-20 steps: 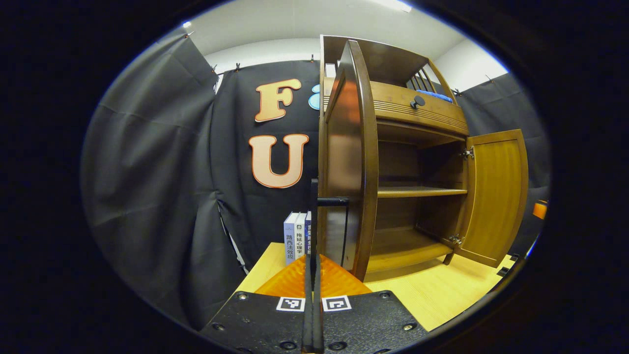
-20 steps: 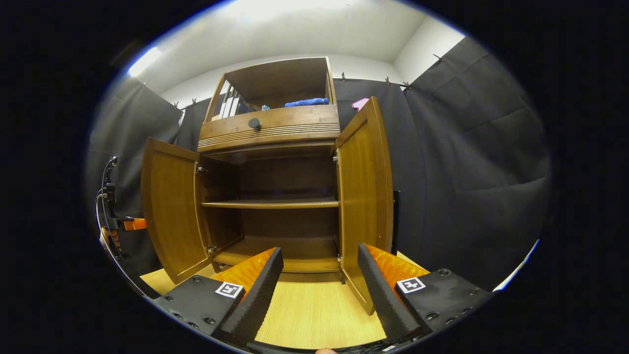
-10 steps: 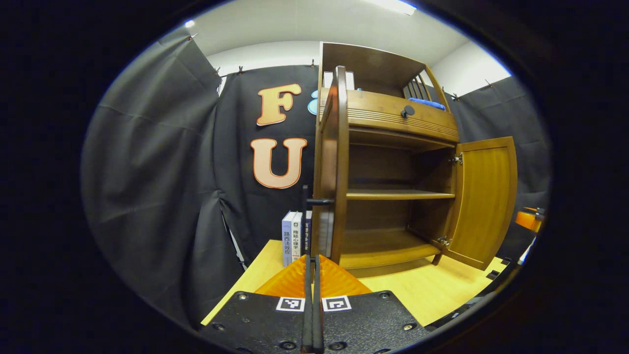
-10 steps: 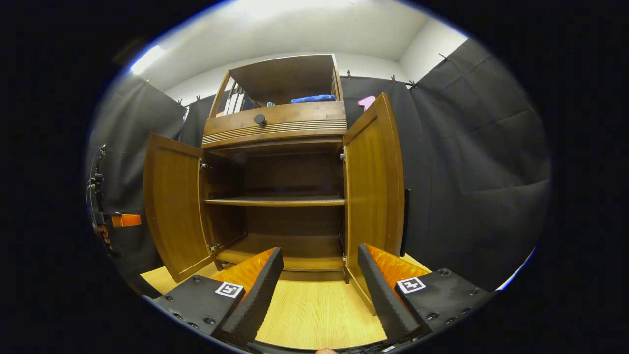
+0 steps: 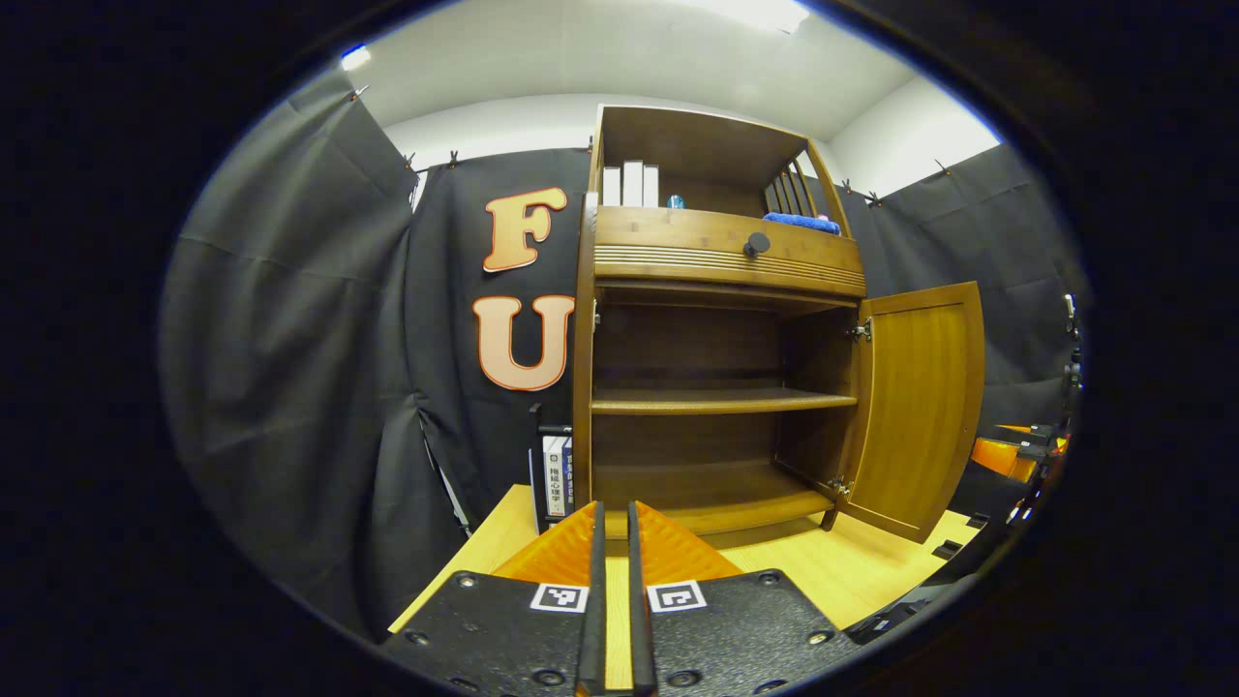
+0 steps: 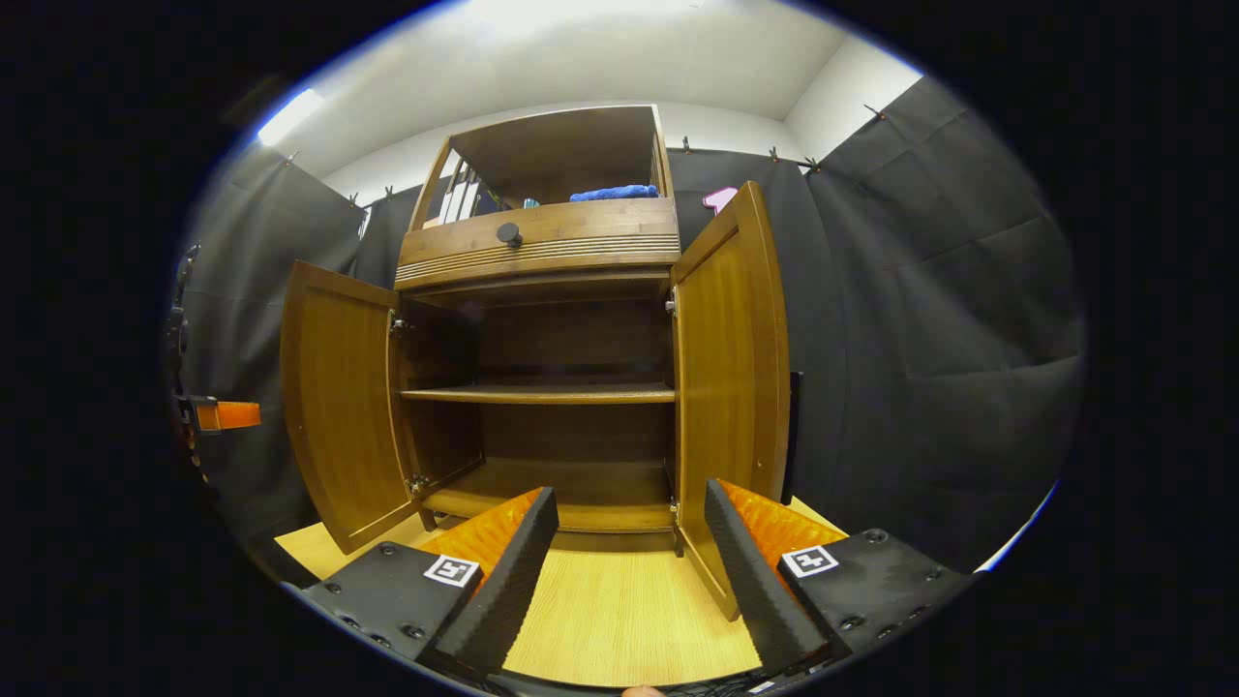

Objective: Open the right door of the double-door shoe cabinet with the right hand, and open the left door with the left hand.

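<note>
Both doors of the shoe cabinet (image 6: 542, 387) stand swung out over the pale wooden table (image 6: 619, 620), leaving its middle shelf (image 6: 537, 395) and floor bare to the room.

In the right gripper view, the right gripper (image 6: 629, 571) hangs low and near, squarely before the opening, its jaws spread wide and grasping nothing. The right door (image 6: 731, 387) rises just beyond its right-hand finger, its long axis upright and its free edge turned toward the camera. The left door (image 6: 339, 416) fans out to the far left, and past its outer edge a small part of the other gripper pokes in from the left.

In the left gripper view, the left gripper (image 5: 612, 581) sits low and near with its jaws drawn to a thin slit, nothing between them. The left door (image 5: 584, 358) appears edge-on as a narrow upright strip straight ahead and slightly left of the jaws, apart from them. The right door (image 5: 915, 407) stands well off to the right.

By the look of it, each hand is nearer its own door, each door lies ahead of and clear of its gripper, and the opening itself appears done; what remains, in all likelihood, is to draw both hands back without brushing the upright door edges.

A row of books (image 5: 557, 474) stands beside the cabinet's left wall.
</note>
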`<state>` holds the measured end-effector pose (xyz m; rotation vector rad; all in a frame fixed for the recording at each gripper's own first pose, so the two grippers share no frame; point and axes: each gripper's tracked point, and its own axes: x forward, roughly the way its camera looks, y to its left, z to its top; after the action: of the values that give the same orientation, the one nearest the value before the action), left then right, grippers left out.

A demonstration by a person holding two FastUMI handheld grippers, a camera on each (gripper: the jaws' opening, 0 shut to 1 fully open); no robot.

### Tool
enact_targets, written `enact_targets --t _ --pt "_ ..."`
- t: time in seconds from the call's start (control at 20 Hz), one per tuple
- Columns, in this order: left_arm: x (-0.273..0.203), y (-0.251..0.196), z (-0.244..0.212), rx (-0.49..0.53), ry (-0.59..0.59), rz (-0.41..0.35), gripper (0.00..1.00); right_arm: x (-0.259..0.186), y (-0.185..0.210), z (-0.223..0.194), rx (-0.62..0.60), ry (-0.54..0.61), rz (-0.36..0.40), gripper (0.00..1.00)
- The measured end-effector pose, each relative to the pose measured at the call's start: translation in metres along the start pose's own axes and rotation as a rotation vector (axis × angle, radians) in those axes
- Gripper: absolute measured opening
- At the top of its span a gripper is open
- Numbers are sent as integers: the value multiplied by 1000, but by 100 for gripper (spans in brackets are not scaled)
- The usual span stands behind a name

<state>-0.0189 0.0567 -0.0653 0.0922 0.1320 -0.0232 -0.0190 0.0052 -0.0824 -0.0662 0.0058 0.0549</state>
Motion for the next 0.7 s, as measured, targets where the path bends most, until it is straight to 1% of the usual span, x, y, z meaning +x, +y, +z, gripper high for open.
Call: enact_targets --t 0.15,0.25,0.35,0.4,0.55,0.7 --pt "-9 -4 16 5 -34 25 15 -3 -6 3 0 -8 -6 90" --pt "-14 -15 23 4 -50 20 24 -5 -9 6 2 -14 -10 90" --pt "-20 -22 27 4 -58 16 52 -7 -12 7 0 -18 -14 90" --pt "-21 -25 30 4 -64 13 58 -9 -13 9 -1 -22 -16 89" --pt "-24 -35 38 -4 -82 2 68 -16 -18 14 -3 -36 -22 89" --pt "-27 -47 44 -30 -95 -27 76 -21 -23 20 -8 -49 -34 89"
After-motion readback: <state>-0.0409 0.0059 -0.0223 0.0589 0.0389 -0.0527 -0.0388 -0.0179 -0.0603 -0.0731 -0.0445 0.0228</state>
